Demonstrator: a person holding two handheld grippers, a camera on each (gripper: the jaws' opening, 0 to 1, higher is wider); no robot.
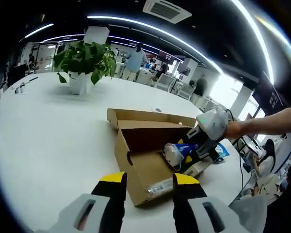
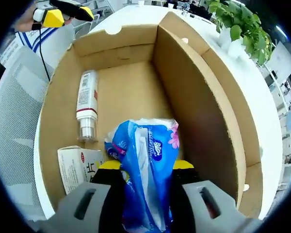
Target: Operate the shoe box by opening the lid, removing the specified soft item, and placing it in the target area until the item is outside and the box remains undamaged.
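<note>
one open shoe box [image 1: 150,165] sits on the white table [image 1: 48,136], lid folded back. inside, the right gripper [image 2: 145,167] is clamped around a blue tissue pack [image 2: 148,170], just above the box floor, beside a bottle [image 2: 86,109] and a small carton [image 2: 80,167]. the pack looks light, soft and slippery-wrapped, so a mid-body pinch suits it. the left gripper [image 1: 148,182] hovers spread apart and empty near the box's front wall.

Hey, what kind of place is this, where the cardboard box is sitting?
Probably an open-plan office: a large white table with a potted green leafy plant, long ceiling strip lights, and people standing by desks behind.
</note>
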